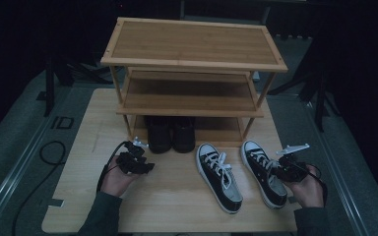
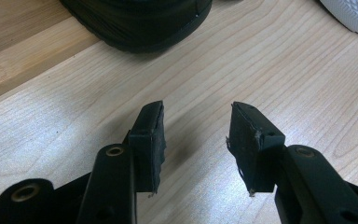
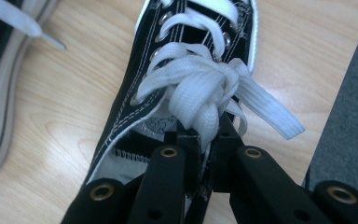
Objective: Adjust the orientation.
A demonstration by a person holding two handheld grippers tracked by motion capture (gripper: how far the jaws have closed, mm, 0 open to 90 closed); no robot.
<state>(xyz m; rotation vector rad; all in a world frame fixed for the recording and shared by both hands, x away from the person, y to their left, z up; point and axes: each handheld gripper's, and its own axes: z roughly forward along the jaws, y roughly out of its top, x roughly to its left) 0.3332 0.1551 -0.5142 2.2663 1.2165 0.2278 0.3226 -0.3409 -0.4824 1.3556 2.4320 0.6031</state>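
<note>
Right gripper pinches the lace of the right sneaker, ready to lift it to the rack.

Nearest, the right gripper [image 3: 208,140] has its fingers pressed together on the white lace [image 3: 200,93] of the right sneaker [image 1: 265,172], which lies on the table [image 1: 177,196] near the right edge, beside the other sneaker [image 1: 220,176]. The left gripper [image 2: 196,135] hovers low over the bare table with its fingers spread and nothing between them. Farther off, a pair of black shoes [image 1: 171,133] stands on the lowest shelf of the wooden rack [image 1: 192,64]. I judge the step is the grasp of the sneaker; next it must be lifted and carried forward to a free shelf, slowly, because a lace grip lets the shoe swing or slip.
</note>
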